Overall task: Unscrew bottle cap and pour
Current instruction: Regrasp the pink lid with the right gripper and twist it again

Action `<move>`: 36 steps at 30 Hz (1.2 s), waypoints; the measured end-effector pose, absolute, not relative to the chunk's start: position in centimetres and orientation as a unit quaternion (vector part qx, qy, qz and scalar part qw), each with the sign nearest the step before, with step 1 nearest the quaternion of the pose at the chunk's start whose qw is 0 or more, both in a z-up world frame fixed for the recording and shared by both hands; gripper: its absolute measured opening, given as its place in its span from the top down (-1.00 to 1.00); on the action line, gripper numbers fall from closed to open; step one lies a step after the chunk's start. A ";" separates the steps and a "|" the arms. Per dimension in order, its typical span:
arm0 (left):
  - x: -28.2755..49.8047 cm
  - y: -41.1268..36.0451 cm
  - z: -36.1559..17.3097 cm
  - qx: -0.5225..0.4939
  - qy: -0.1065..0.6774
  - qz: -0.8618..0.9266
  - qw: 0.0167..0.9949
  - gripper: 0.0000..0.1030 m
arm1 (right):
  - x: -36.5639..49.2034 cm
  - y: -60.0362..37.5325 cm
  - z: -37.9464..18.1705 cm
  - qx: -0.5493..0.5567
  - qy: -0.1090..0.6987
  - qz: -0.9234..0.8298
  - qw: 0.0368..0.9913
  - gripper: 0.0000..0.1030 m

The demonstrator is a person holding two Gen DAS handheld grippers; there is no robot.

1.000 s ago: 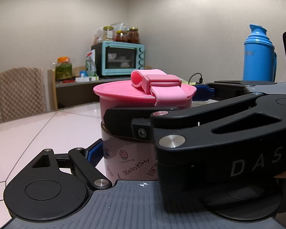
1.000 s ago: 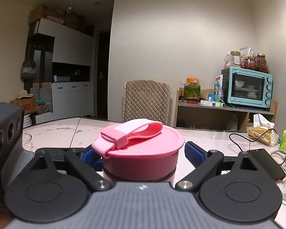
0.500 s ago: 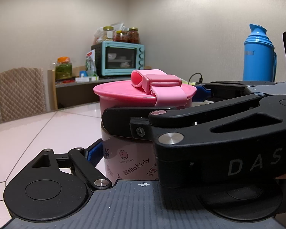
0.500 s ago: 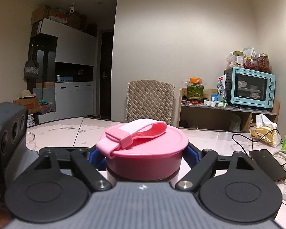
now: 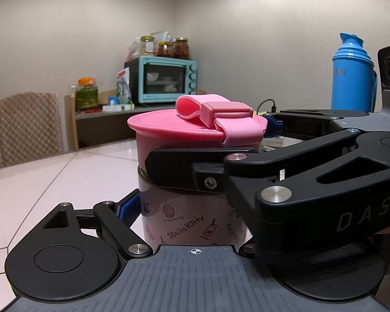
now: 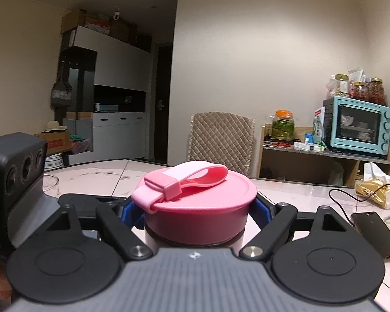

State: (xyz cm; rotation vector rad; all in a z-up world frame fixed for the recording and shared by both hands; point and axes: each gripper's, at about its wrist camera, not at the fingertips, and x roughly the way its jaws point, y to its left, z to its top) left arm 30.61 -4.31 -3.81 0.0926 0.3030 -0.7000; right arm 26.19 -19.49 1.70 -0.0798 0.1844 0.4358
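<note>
right gripper (image 6: pixel 197 209) now clamped on the pink cap (image 6: pixel 195 202), blue pads previously apart from it

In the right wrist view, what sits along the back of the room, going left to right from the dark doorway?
Doorway → quilted chair back → jar with orange lid → turquoise toaster oven, with jars on top.
</note>
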 end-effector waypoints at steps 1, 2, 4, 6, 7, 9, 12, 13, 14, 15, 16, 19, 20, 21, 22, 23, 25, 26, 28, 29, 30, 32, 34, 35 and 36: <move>30.6 -4.3 -3.8 0.045 0.148 -0.341 0.927 -0.74 | 26.2 -19.6 1.7 -0.040 0.090 0.219 0.971 -0.65; 30.6 -4.3 -3.8 0.045 0.148 -0.341 0.927 -0.74 | 26.2 -19.7 1.7 -0.041 0.089 0.223 0.970 -0.65; 30.6 -4.3 -3.8 0.045 0.148 -0.341 0.927 -0.74 | 26.4 -19.9 1.7 -0.040 0.088 0.233 0.968 -0.65; 30.6 -4.3 -3.8 0.045 0.148 -0.341 0.927 -0.74 | 26.4 -20.1 1.7 -0.042 0.087 0.238 0.966 -0.65; 30.6 -4.3 -3.8 0.045 0.148 -0.341 0.927 -0.74 | 26.5 -20.2 1.7 -0.042 0.087 0.242 0.966 -0.65; 30.6 -4.3 -3.9 0.045 0.148 -0.341 0.927 -0.74 | 26.6 -20.4 1.7 -0.042 0.086 0.250 0.963 -0.65; 30.6 -4.3 -3.9 0.045 0.148 -0.342 0.927 -0.74 | 26.9 -20.8 1.7 -0.041 0.085 0.266 0.959 -0.65; 30.6 -4.3 -3.9 0.045 0.148 -0.341 0.927 -0.74 | 27.1 -21.0 1.8 -0.041 0.085 0.271 0.958 -0.65; 30.6 -4.3 -3.9 0.045 0.148 -0.341 0.927 -0.74 | 27.2 -21.1 1.8 -0.041 0.085 0.275 0.957 -0.65; 30.6 -4.3 -3.9 0.045 0.148 -0.341 0.927 -0.74 | 27.3 -21.2 1.8 -0.042 0.085 0.280 0.955 -0.65; 30.6 -4.3 -3.9 0.046 0.148 -0.342 0.927 -0.74 | 27.3 -21.4 1.9 -0.042 0.086 0.285 0.954 -0.65; 30.6 -4.3 -3.9 0.047 0.147 -0.343 0.927 -0.74 | 27.7 -21.9 2.0 -0.044 0.085 0.301 0.949 -0.65; 30.6 -4.3 -3.9 0.047 0.147 -0.343 0.926 -0.74 | 27.8 -22.1 2.0 -0.045 0.085 0.307 0.947 -0.65; 30.6 -4.3 -3.9 0.047 0.147 -0.344 0.926 -0.74 | 27.9 -22.3 2.0 -0.045 0.085 0.314 0.945 -0.65; 30.6 -4.3 -3.9 0.047 0.147 -0.345 0.926 -0.74 | 28.0 -22.5 2.0 -0.046 0.085 0.320 0.942 -0.65; 30.6 -4.3 -3.9 0.047 0.147 -0.345 0.926 -0.74 | 28.1 -22.7 1.9 -0.047 0.085 0.328 0.940 -0.65; 30.6 -4.3 -3.8 0.048 0.147 -0.347 0.925 -0.74 | 28.3 -23.3 1.8 -0.047 0.086 0.342 0.934 -0.65; 30.6 -4.3 -3.8 0.048 0.147 -0.347 0.925 -0.74 | 28.5 -23.5 1.9 -0.047 0.086 0.350 0.931 -0.65; 30.6 -4.2 -3.8 0.048 0.146 -0.348 0.925 -0.74 | 28.7 -23.9 1.9 -0.046 0.086 0.365 0.926 -0.65; 30.6 -4.2 -3.8 0.049 0.145 -0.348 0.925 -0.74 | 28.9 -24.1 1.8 -0.045 0.086 0.372 0.923 -0.65; 30.6 -4.2 -3.8 0.049 0.145 -0.348 0.925 -0.74 | 29.0 -24.3 1.8 -0.044 0.085 0.380 0.920 -0.65; 30.6 -4.2 -3.8 0.052 0.144 -0.350 0.924 -0.74 | 29.3 -24.7 1.8 -0.039 0.086 0.392 0.915 -0.65; 30.6 -4.2 -3.7 0.054 0.144 -0.350 0.924 -0.74 | 29.3 -25.0 1.7 -0.037 0.083 0.402 0.911 -0.65; 30.6 -4.2 -3.7 0.055 0.144 -0.350 0.924 -0.74 | 29.3 -25.1 1.7 -0.038 0.081 0.407 0.909 -0.65; 30.5 -4.1 -3.7 0.054 0.144 -0.351 0.924 -0.74 | 29.4 -25.1 1.7 -0.038 0.080 0.411 0.907 -0.65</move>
